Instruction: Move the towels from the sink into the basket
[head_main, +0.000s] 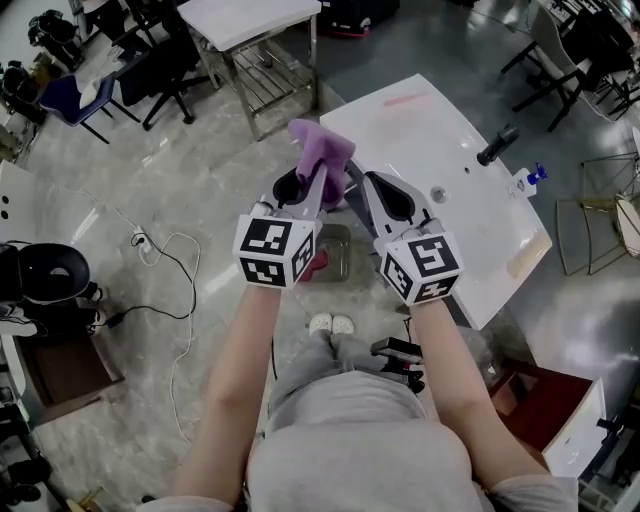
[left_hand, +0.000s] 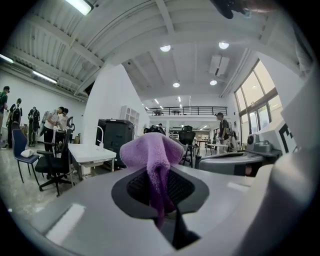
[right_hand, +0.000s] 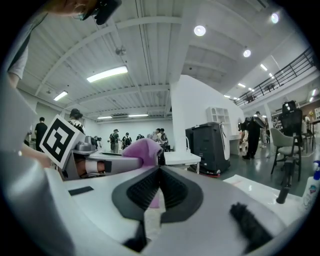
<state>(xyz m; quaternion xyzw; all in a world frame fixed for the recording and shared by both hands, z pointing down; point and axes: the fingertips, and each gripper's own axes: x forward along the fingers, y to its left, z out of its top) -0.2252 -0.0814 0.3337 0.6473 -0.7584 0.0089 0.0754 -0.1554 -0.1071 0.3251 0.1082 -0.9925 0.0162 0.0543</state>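
Note:
My left gripper (head_main: 320, 182) is shut on a purple towel (head_main: 322, 150), whose bunched top stands above the jaw tips while a strip runs down between the pads (left_hand: 159, 187). It hangs in the air just left of the white sink counter (head_main: 440, 130). My right gripper (head_main: 358, 186) sits close beside it on the right, jaws together at the tip, and I see no cloth clamped in them. In the right gripper view the purple towel (right_hand: 145, 149) shows just left of that gripper's tip (right_hand: 159, 169). A metal basket (head_main: 343, 240) stands on the floor below my hands with a reddish cloth (head_main: 317, 266) inside.
A black faucet (head_main: 497, 143), a drain (head_main: 437, 194) and a blue-capped bottle (head_main: 530, 178) are on the counter. A white table (head_main: 250, 20) and chairs stand behind. Cables (head_main: 170, 270) trail over the floor at left. People stand in the distance.

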